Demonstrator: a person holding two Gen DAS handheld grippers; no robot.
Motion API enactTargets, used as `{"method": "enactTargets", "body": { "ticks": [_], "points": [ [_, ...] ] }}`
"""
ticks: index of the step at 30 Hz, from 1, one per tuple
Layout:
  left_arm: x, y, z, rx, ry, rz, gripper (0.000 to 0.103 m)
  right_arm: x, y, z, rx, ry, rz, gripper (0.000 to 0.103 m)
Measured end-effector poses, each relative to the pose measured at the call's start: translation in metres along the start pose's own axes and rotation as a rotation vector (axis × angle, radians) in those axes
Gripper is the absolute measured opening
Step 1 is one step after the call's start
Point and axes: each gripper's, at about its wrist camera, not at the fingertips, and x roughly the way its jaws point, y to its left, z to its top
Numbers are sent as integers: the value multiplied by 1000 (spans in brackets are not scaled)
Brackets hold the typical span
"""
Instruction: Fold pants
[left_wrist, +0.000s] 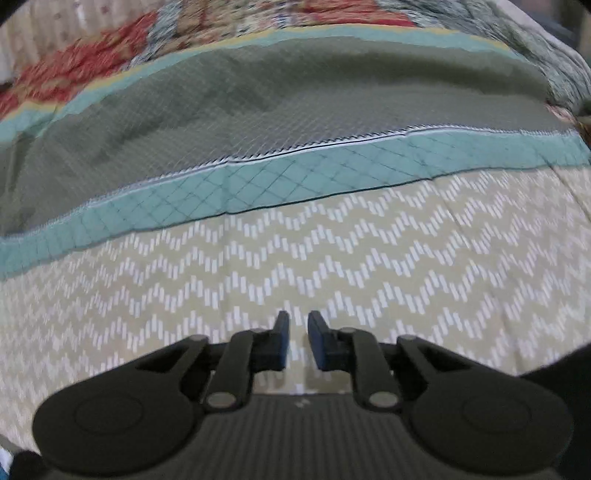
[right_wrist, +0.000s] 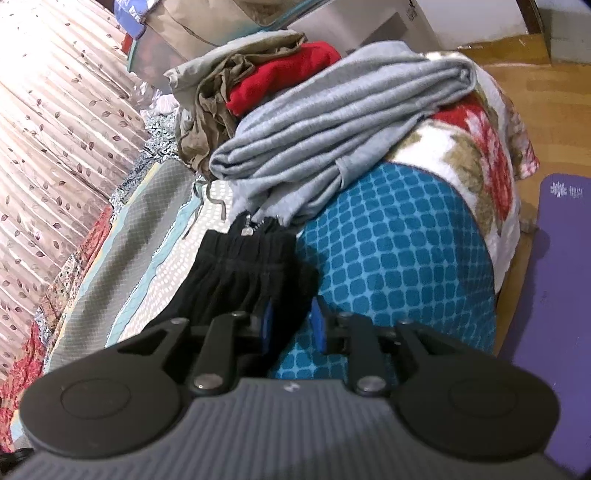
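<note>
Black pants (right_wrist: 243, 273) with a gathered waistband and a small zipper pull lie bunched on the bed in the right wrist view. My right gripper (right_wrist: 291, 314) is shut on a fold of the black pants, which fills the space between its blue pads. My left gripper (left_wrist: 298, 325) hovers low over the beige zigzag bedsheet (left_wrist: 332, 266); its jaws stand slightly apart with nothing between them. The pants do not show in the left wrist view.
A folded grey garment (right_wrist: 332, 122) lies beyond the pants, with red (right_wrist: 280, 77) and olive (right_wrist: 210, 96) clothes behind. A blue patterned blanket (right_wrist: 399, 251) lies right, and a floral blanket (right_wrist: 476, 147). A purple mat (right_wrist: 554, 295) is on the floor. A green and teal quilt (left_wrist: 258, 122) crosses ahead.
</note>
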Motion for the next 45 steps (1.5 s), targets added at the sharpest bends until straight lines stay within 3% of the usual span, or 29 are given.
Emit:
{"method": "enactTargets", "body": {
  "ticks": [1,5,8,10,12,14,17,19,21,26,27,28,29,33,39,45],
  "points": [
    [-6,5,-1,-41,-19,-31,25,-2,0,0,1,1,3,27],
    [-49,33,-18,-153,-129,-222,26,-10,-3,3,4,-8,34,27],
    [-68,35,-38,-136,-164,-351,26,-15,-12,7,52,-28,86,29],
    [-71,30,-59,-95,-145,-428,26,-15,-16,8,71,-29,114,34],
    [-62,23,-75,-62,-106,-435,26,-11,-18,6,91,-18,127,35],
    [-43,17,-91,-51,-46,-391,26,-5,-20,3,117,-4,133,35],
    [-5,22,-106,-124,54,-338,23,6,-24,4,152,14,144,37],
    [0,30,-108,-168,20,-351,22,16,-26,7,174,22,160,39],
    [1,30,-102,-185,44,-334,23,26,-26,10,186,37,177,43],
    [-6,16,-97,-139,52,-278,22,40,-17,10,150,28,191,44],
    [-5,14,-96,-143,52,-274,22,39,-14,9,145,26,190,41],
    [-8,14,-97,-152,54,-271,22,37,-12,9,135,23,188,22],
    [-10,16,-97,-168,60,-273,23,35,-9,9,122,33,192,11],
    [-30,31,-105,-228,29,-301,25,9,15,5,19,-12,207,10],
    [-63,60,-116,-337,-35,-436,28,-25,81,-5,-185,-47,291,10],
    [-69,83,-134,-448,-23,-593,41,-26,156,-47,-427,35,399,10]
  ]
}}
